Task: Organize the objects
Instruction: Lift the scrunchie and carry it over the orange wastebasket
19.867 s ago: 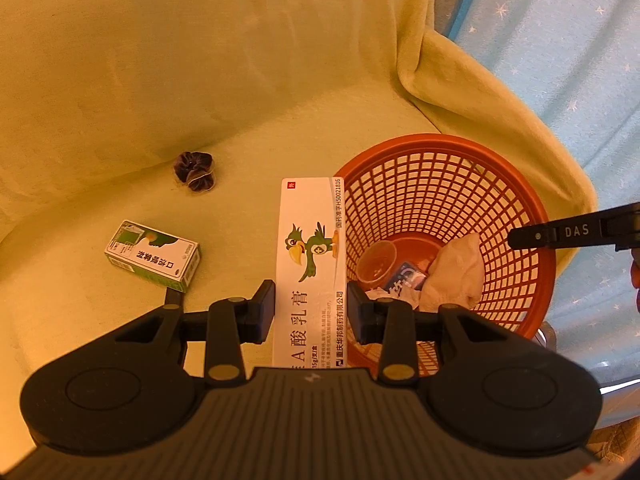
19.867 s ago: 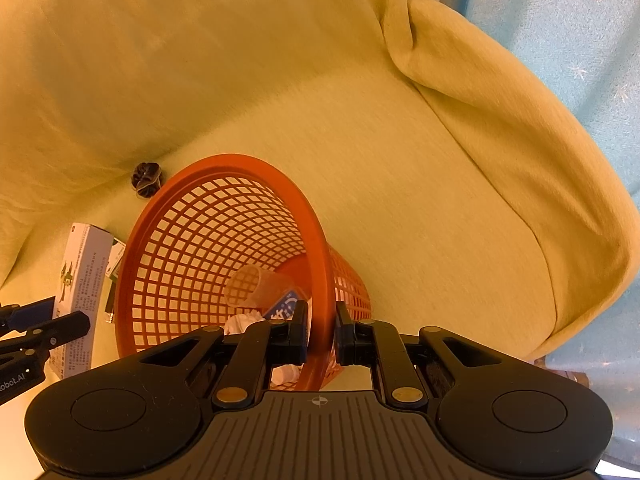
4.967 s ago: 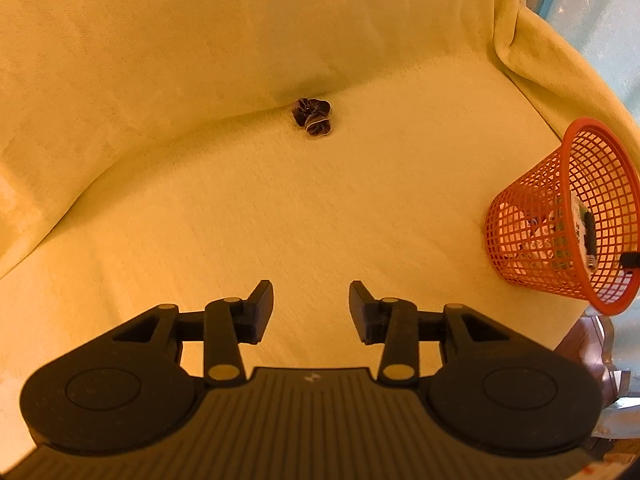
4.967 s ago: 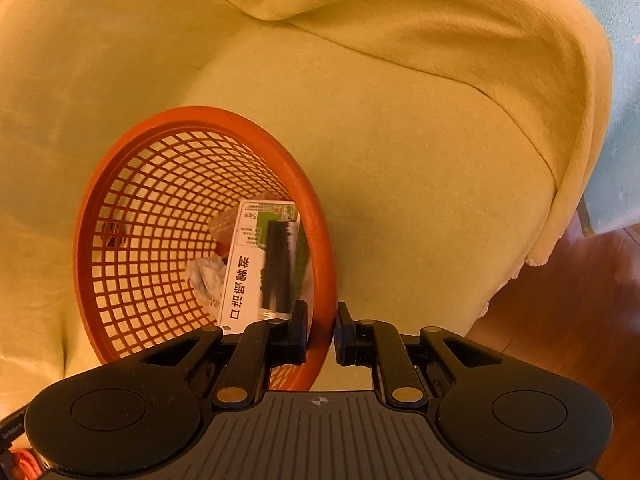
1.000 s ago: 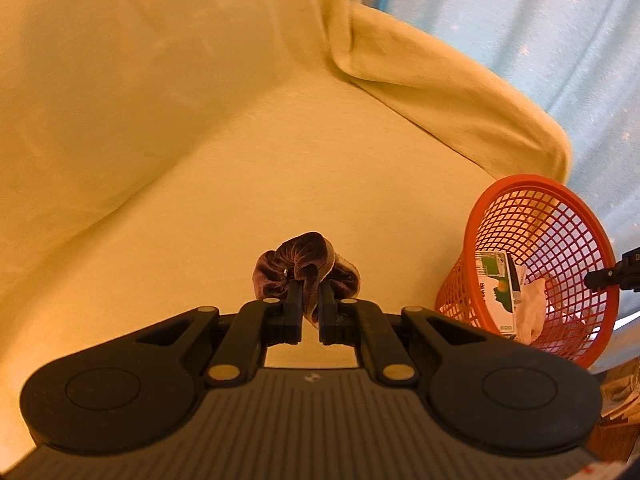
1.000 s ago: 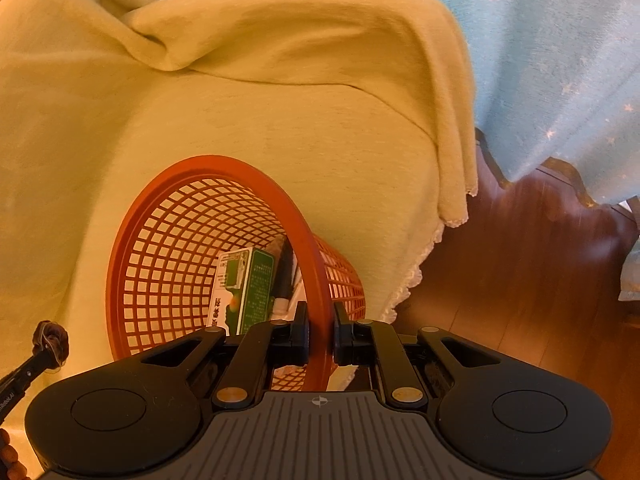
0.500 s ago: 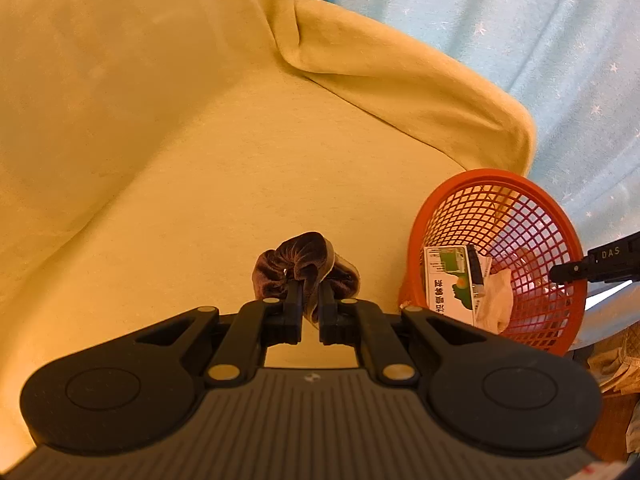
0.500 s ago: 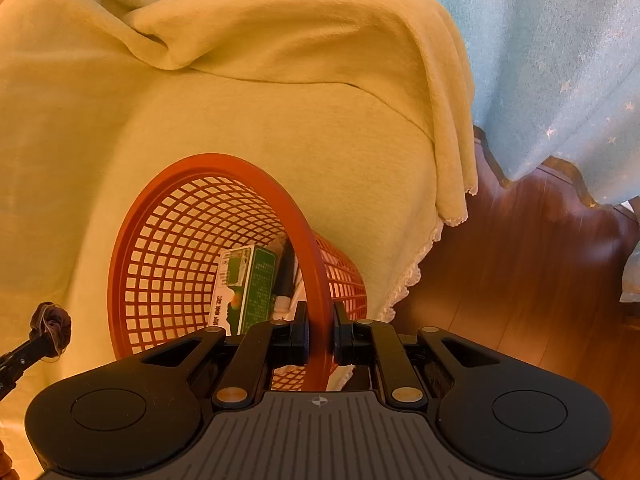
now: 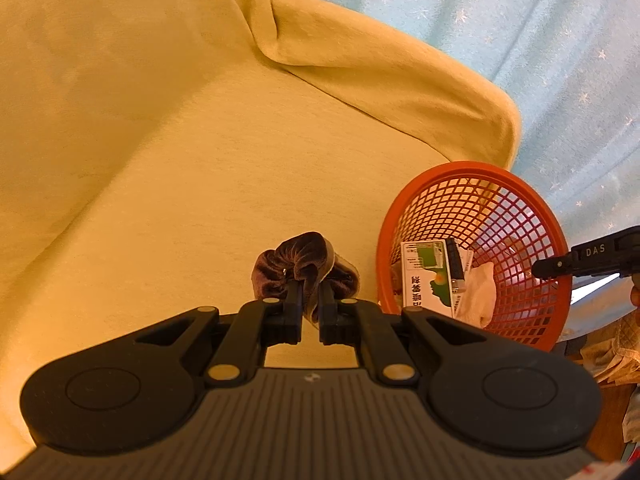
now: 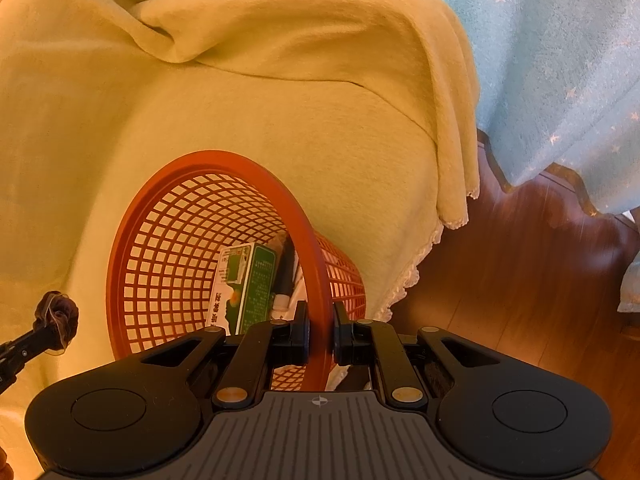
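Note:
A dark purple velvet scrunchie (image 9: 305, 264) hangs above the yellow sofa seat, pinched in my left gripper (image 9: 309, 300), which is shut on it. To its right stands the orange mesh basket (image 9: 516, 196), tilted toward the scrunchie. Inside lie a green and white medicine box (image 9: 425, 280) and a white cloth (image 9: 478, 294). My right gripper (image 10: 320, 320) is shut on the basket rim (image 10: 316, 276) and holds the basket at the sofa's edge. The right wrist view shows the scrunchie (image 10: 56, 314) just left of the basket.
A yellow blanket (image 9: 168, 152) covers the sofa seat, back and arm. Pale blue star-print curtains (image 9: 520, 40) hang behind. Wooden floor (image 10: 520, 280) lies beyond the sofa's lace-trimmed edge.
My left gripper has carried the scrunchie rightward, so the basket now sits closer and larger beside it. The right gripper keeps its hold on the rim, nearly still.

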A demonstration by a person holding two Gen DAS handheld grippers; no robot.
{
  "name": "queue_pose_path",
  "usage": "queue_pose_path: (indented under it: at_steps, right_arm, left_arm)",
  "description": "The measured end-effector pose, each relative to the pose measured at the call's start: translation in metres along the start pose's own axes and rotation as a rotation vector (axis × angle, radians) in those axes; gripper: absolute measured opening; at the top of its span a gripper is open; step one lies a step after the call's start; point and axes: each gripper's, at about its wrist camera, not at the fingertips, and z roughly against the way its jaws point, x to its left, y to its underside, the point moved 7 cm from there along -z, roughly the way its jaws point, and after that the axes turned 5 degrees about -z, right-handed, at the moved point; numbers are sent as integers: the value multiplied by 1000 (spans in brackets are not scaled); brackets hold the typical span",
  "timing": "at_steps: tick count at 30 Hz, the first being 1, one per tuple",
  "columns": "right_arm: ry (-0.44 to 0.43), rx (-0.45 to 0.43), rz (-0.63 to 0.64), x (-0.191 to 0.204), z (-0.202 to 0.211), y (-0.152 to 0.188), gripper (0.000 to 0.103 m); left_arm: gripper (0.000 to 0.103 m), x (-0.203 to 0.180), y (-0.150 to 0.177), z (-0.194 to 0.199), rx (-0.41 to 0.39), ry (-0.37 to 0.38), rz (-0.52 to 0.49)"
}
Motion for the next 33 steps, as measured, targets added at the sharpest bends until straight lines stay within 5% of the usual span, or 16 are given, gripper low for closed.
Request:
queue_pose_path:
  at_steps: [33]
  right_arm:
    - [17, -8, 65, 7, -2, -1, 7]
  left_arm:
    - [5, -46, -15, 4, -20, 124, -55]
